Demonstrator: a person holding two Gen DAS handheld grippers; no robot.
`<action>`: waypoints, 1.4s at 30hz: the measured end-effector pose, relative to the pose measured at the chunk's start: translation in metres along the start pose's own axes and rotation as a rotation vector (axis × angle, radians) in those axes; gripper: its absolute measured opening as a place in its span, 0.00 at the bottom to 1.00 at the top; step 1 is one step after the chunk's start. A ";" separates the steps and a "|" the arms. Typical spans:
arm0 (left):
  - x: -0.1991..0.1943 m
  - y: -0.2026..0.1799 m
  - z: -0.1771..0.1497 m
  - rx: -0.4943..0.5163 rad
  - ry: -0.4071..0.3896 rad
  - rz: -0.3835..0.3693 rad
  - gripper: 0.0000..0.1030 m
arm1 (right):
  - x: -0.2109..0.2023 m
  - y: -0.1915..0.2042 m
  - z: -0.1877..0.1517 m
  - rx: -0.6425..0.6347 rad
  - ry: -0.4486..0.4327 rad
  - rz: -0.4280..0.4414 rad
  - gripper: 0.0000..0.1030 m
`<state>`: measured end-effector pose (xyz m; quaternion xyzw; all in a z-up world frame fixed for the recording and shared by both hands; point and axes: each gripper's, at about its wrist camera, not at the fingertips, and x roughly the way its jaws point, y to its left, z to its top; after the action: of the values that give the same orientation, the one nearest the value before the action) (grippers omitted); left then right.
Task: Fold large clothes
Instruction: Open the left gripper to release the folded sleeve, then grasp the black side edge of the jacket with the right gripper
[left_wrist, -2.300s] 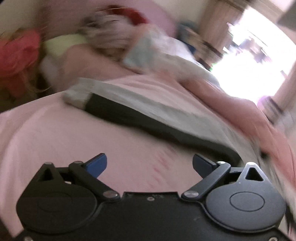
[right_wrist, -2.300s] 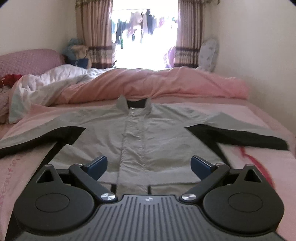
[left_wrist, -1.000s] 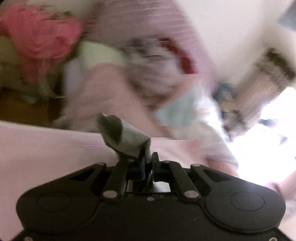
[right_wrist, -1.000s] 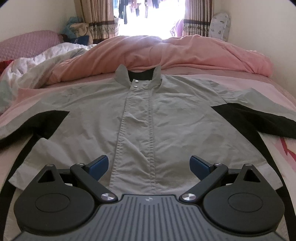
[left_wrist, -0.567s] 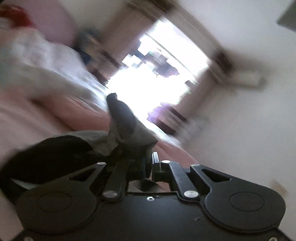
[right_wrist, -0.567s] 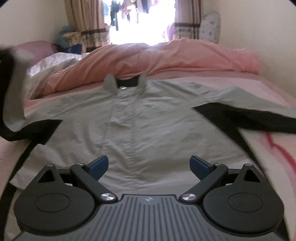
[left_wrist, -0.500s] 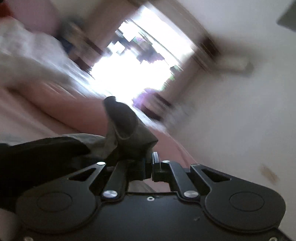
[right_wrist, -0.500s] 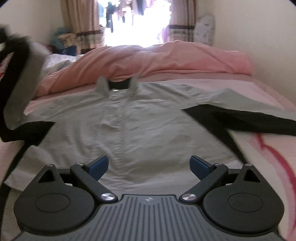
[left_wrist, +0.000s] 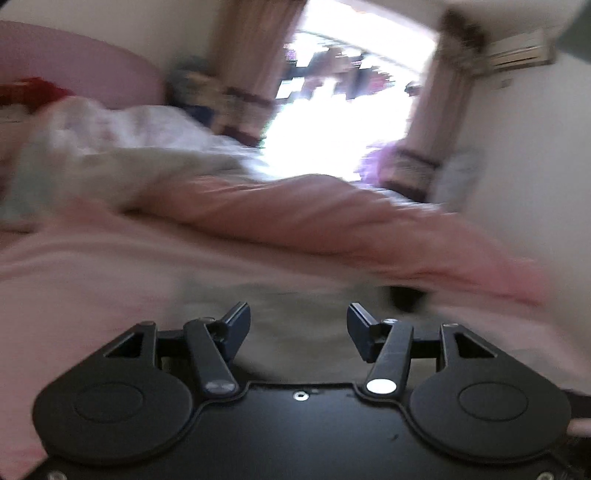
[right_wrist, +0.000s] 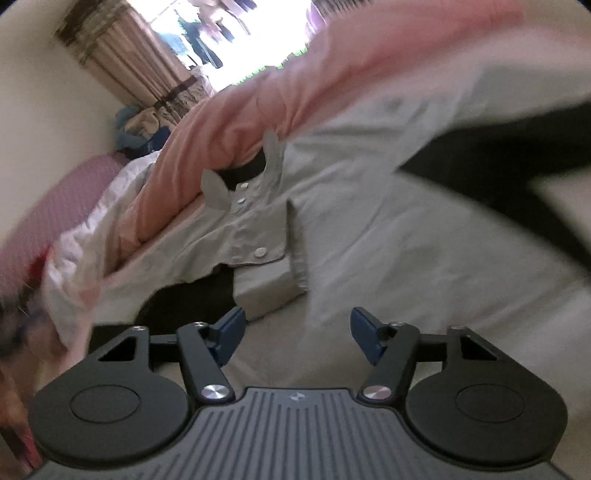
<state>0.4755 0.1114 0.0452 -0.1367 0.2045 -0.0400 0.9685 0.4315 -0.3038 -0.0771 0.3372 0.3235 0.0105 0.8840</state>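
The jacket (right_wrist: 369, 206) now has its left sleeve (right_wrist: 266, 288) folded across; our left gripper (left_wrist: 298, 325) fingers are opening, empty, while our right gripper (right_wrist: 297, 334) fingers are closing, nothing clamped.

pink bed (left_wrist: 92, 280), grey jacket (right_wrist: 388, 229), pink duvet (left_wrist: 295, 218)

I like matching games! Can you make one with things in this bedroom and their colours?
Things:
1. jacket body
2. duvet
3. snap buttons
4. fingers of the right gripper

Colours:
a. blue
b. white
c. grey
d. pink

Pairs: 1-c, 2-d, 3-b, 4-a
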 end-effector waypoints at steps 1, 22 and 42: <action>-0.001 0.014 -0.004 -0.018 0.014 0.028 0.55 | 0.011 0.000 0.001 0.024 0.006 0.015 0.75; 0.037 0.033 -0.026 -0.067 0.103 0.027 0.65 | -0.030 -0.008 0.079 -0.055 -0.373 -0.129 0.08; 0.102 -0.017 -0.017 0.056 0.172 -0.001 0.69 | 0.006 -0.003 0.065 -0.199 -0.302 -0.200 0.41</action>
<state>0.5612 0.0771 -0.0037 -0.1056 0.2857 -0.0576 0.9508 0.4731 -0.3431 -0.0455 0.2123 0.2164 -0.0961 0.9481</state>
